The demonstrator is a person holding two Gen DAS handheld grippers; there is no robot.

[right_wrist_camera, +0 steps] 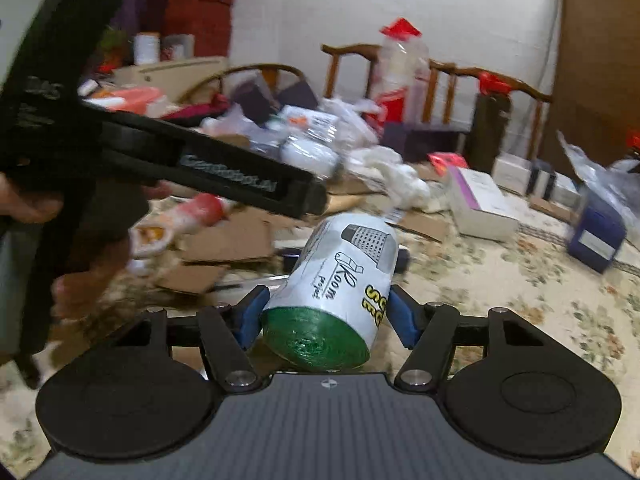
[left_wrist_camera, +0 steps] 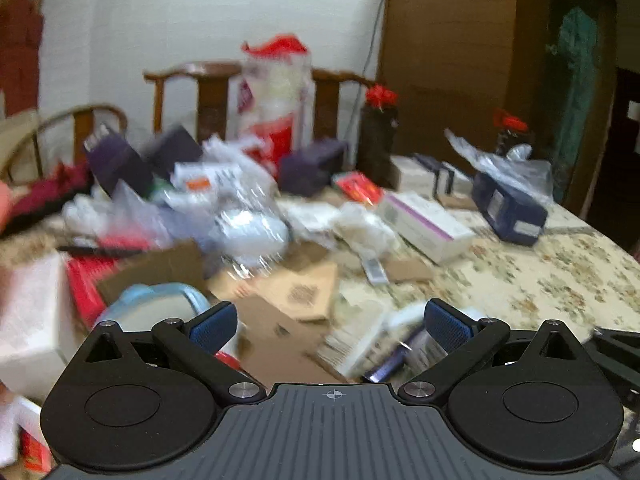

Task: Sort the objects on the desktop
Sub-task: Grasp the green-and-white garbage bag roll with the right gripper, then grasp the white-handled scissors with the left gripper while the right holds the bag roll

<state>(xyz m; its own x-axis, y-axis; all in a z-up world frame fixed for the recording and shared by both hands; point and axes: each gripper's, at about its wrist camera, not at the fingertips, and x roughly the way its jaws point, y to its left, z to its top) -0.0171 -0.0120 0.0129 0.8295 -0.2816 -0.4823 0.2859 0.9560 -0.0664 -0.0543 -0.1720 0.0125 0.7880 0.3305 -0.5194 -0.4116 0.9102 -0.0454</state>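
Roll [right_wrist_camera: 340, 288] lies lengthwise in my right gripper [right_wrist_camera: 326, 316], green end toward the camera, far end pointing over the counter [right_wrist_camera: 520, 300]. White wrapper, black print, yellow letters partly hidden by the jaws clamping it. Left gripper [left_wrist_camera: 332, 322] gapes wide, holding nothing; the clutter beyond is blurred.

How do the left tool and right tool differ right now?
The left tool is open with nothing between its fingers; the right tool is shut on a roll of green bags. The left tool hangs over cardboard scraps and clutter; the right tool is over bare floral tablecloth. Both have blue finger pads and black linkages.
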